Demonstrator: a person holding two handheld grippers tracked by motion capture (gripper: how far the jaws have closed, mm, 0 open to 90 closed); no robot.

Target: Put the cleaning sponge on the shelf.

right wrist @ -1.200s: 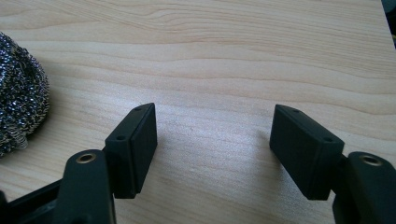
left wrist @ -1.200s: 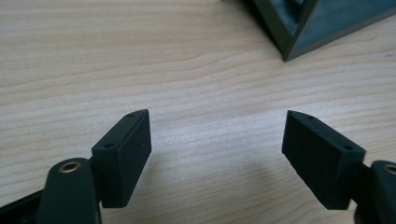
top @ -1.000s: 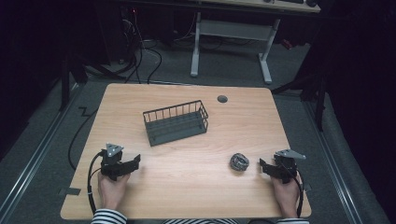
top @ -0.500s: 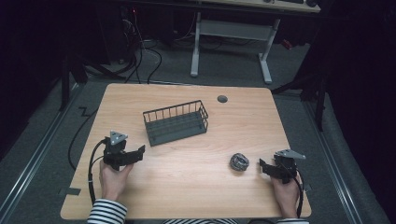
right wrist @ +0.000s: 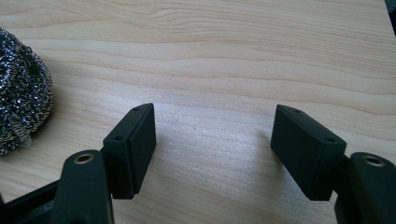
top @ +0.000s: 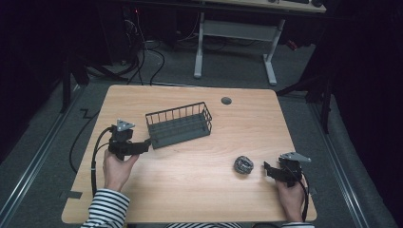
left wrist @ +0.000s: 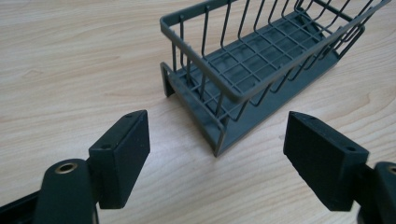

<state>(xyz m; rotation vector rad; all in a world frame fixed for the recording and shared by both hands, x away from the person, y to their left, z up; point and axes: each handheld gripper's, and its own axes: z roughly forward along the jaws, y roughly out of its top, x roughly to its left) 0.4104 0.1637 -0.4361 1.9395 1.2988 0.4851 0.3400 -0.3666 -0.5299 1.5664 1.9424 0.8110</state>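
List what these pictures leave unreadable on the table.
- Steel scourer: cut by the left edge of the right gripper view; in the high view too small for detail.
- Wire basket: far end cut by the left gripper view's top edge.
- Dark round spot: too small in the high view to identify.

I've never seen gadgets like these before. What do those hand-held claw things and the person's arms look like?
Each is a black handheld tool: the left claw and right claw have two flat, blocky black pads with small screw holes, a grey three-cornered plate on top and a trailing black cable. The person's sleeves are black-and-white striped.
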